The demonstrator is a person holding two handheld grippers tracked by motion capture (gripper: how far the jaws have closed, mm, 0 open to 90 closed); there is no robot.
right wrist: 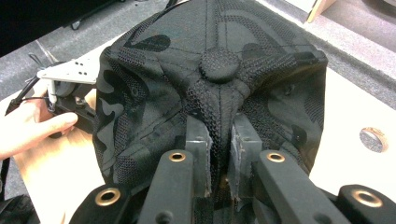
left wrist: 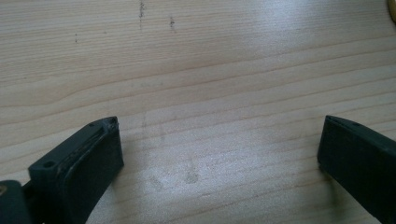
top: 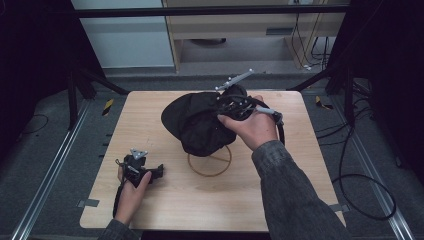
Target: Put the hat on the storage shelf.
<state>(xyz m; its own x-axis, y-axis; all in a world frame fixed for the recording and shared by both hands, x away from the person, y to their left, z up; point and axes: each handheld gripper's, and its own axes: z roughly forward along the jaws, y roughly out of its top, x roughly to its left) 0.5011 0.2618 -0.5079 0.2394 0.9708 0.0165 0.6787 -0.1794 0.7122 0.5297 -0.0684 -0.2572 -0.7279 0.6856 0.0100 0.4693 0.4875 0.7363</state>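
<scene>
The cap (right wrist: 210, 84) is black with a faint camouflage pattern, mesh panels and a round button on its crown. It hangs from my right gripper (right wrist: 219, 140), whose jaws pinch a fold of its fabric just below that button, so the crown faces back along the jaws. In the high view the cap (top: 197, 122) bulges out to the left of my right gripper (top: 235, 106).

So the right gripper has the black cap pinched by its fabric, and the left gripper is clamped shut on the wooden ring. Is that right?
Not quite. The left gripper holds nothing: the left gripper view shows its jaws wide apart over bare table, and in the high view the wooden ring lies apart from it, beside the cap. The right gripper does pinch the black cap by its fabric.
</scene>
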